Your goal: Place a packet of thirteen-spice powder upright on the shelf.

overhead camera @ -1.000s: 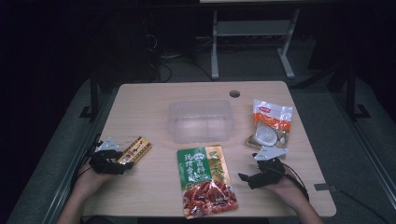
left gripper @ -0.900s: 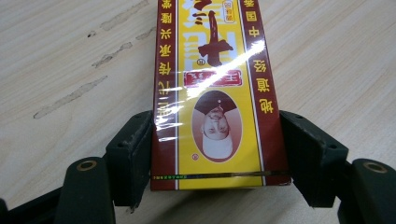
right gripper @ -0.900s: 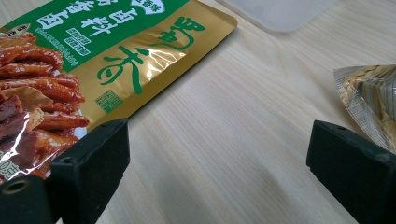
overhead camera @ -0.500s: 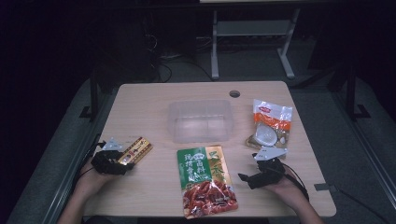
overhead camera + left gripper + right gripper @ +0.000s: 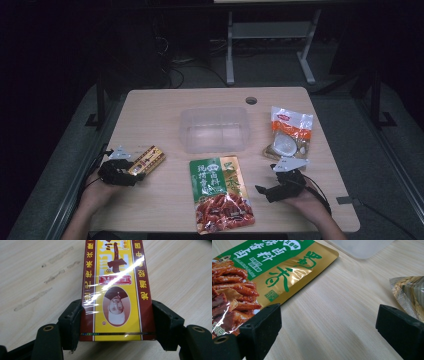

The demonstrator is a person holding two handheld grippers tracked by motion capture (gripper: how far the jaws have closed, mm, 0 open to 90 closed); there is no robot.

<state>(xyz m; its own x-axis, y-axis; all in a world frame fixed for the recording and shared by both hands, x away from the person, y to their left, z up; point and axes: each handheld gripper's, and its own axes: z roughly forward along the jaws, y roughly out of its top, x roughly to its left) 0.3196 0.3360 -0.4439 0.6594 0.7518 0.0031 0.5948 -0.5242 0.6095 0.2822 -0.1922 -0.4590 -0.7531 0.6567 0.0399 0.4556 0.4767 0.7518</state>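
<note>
Worktop: one, wood-grain.
Clear tub: one, empty, at centre.
Green snack pouch: one, at 6 o'clock of the tub.
White-orange packet: one, at 3 o'clock.
Yellow-red box: one, flat at 8 o'clock, its end between the jaws.
Left tool: jaws beside the box edges; closed or not, cannot tell.
Right tool: wide, empty.
Risk: the glossy wrap could let the box slip or swivel under an end-only pinch.

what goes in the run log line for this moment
left gripper: jaws on both sides of yellow box, box on table | right gripper: open, empty | clear bin: empty
</note>
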